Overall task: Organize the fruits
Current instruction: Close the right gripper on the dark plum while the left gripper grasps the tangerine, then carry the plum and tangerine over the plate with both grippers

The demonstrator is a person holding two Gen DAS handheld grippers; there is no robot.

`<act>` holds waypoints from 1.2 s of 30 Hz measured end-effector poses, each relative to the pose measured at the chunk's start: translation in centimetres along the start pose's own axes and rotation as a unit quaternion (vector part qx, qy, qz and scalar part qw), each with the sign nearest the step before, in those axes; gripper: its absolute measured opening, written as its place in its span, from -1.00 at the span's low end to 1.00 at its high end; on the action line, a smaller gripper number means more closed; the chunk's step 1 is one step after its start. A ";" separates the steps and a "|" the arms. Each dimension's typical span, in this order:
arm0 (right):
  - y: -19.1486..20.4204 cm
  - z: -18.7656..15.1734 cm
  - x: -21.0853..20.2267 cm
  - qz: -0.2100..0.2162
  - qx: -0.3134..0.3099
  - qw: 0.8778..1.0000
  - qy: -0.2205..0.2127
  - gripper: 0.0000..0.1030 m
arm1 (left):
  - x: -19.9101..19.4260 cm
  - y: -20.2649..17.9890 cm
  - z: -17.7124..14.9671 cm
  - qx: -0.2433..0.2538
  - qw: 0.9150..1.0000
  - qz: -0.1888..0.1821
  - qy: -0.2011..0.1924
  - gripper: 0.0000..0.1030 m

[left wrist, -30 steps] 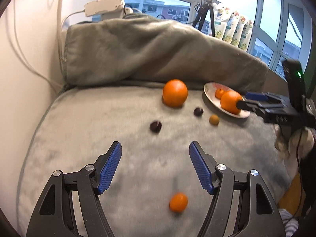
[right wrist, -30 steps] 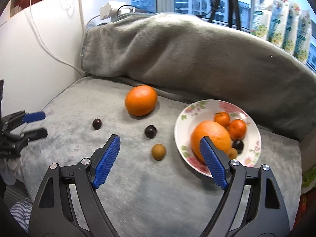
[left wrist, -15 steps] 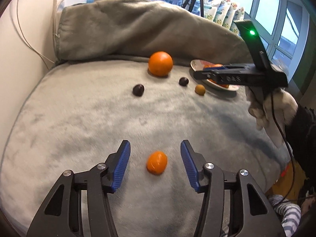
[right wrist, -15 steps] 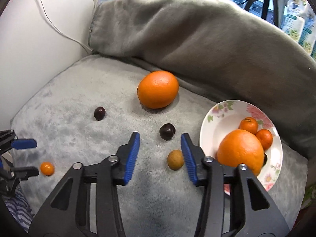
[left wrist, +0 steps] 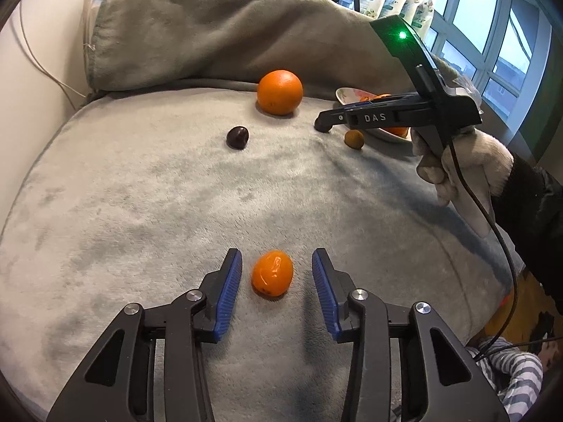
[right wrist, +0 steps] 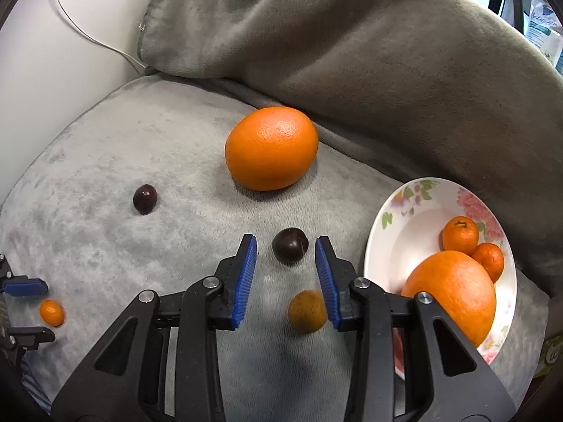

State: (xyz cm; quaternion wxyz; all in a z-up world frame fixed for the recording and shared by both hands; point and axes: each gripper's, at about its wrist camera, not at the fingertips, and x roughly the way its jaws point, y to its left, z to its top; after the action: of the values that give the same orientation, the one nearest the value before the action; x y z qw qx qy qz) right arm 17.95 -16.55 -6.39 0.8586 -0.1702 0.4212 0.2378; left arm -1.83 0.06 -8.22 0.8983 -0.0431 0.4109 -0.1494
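My left gripper (left wrist: 277,267) is open, its blue pads on either side of a small mandarin (left wrist: 272,273) on the grey blanket; neither pad touches it. My right gripper (right wrist: 285,253) is open around a dark plum (right wrist: 290,250), not touching it. A brown kiwi-like fruit (right wrist: 307,311) lies just under its right finger. A large orange (right wrist: 271,148) and a second dark plum (right wrist: 144,198) lie further off. A floral plate (right wrist: 404,218) at the right holds a large orange and two mandarins.
A bunched grey blanket (right wrist: 352,52) rises behind the fruit. A white wall with a cable (right wrist: 88,35) is at the left. The right gripper and gloved hand (left wrist: 454,161) show in the left wrist view. The cushion edge drops off at the front right.
Both grippers have narrowed and come down and forward. The left one now straddles the small mandarin. The right one has moved from the plate side to straddle the dark plum.
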 end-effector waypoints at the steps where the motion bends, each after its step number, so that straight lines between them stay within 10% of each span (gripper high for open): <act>1: 0.0 0.1 0.1 -0.001 -0.001 1.000 0.001 -0.30 | 0.0 0.0 0.0 0.000 1.000 0.000 0.000 -0.22; 36: 0.5 0.0 1.0 -0.028 -0.010 1.000 0.005 -0.52 | 0.6 0.7 -0.3 -0.010 1.000 0.000 0.004 -0.58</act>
State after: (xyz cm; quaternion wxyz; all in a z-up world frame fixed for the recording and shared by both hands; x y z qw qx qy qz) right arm 18.21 -15.87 -7.29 0.8610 -0.1917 0.4184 0.2164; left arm -1.52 0.55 -8.95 0.8962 -0.0518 0.4158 -0.1456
